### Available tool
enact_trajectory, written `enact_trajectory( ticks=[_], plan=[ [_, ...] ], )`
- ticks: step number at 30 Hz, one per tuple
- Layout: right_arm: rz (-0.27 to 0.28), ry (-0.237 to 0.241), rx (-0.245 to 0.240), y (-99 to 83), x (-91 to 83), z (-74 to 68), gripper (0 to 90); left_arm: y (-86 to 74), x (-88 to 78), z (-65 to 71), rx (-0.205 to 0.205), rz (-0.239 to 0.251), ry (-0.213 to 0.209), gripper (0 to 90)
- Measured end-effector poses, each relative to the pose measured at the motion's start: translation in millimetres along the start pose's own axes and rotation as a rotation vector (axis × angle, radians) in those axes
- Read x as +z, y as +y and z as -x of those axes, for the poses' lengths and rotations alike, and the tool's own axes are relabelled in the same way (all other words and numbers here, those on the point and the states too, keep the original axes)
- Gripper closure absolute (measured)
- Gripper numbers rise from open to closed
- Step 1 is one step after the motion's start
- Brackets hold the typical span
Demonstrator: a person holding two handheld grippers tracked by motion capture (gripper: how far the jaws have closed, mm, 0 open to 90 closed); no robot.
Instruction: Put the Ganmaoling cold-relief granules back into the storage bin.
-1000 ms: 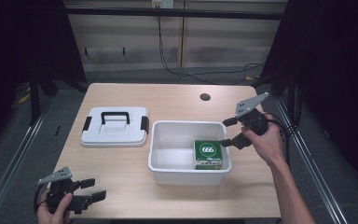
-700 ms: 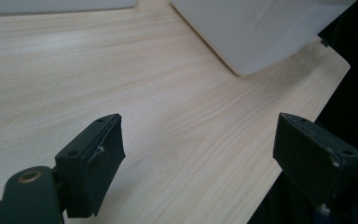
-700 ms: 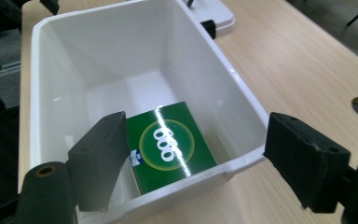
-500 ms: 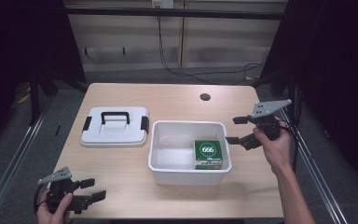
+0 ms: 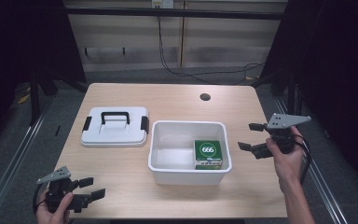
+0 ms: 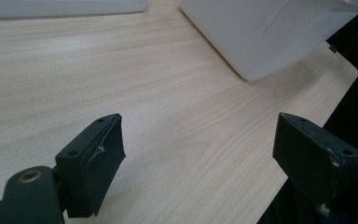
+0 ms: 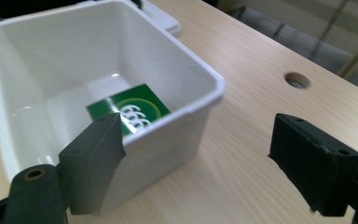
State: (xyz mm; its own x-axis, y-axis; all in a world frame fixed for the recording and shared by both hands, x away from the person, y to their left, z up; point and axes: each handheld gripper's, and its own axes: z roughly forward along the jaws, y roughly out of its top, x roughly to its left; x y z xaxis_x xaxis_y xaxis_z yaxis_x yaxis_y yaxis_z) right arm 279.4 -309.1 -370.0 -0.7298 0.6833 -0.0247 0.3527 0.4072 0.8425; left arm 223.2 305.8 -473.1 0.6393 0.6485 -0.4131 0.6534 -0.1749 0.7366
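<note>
While the right gripper (image 5: pixel 254 137) hangs open and empty, the green box (image 5: pixel 208 150) lies inside the white bin (image 5: pixel 189 172) just beside it.

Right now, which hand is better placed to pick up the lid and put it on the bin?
Probably left. The left gripper is open on the lid's side; the right gripper has the bin between it and the lid.

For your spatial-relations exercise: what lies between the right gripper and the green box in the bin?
In the high view, bare table and the white bin's right wall separate the right gripper from the green box.
</note>
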Motion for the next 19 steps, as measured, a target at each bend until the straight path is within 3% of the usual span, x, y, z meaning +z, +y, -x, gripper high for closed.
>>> enact_trajectory(
  ticks=[1, 14, 19],
  plan=[
    [0.004, -0.027, 0.017, -3.2, -1.2, 0.0, 13.0, -0.2, -0.2, 0.3, -0.005, 0.005, -0.005, 16.3],
    [0.011, -0.093, 0.068, -50.1, -19.6, -11.9, 13.4, 0.3, -0.3, 0.0, 0.003, 0.001, -0.008, 16.3],
    [0.014, -0.113, 0.131, -72.8, -17.1, -5.9, 13.2, 0.3, -1.2, 0.2, -0.001, 0.002, -0.016, 16.3]
  ],
)
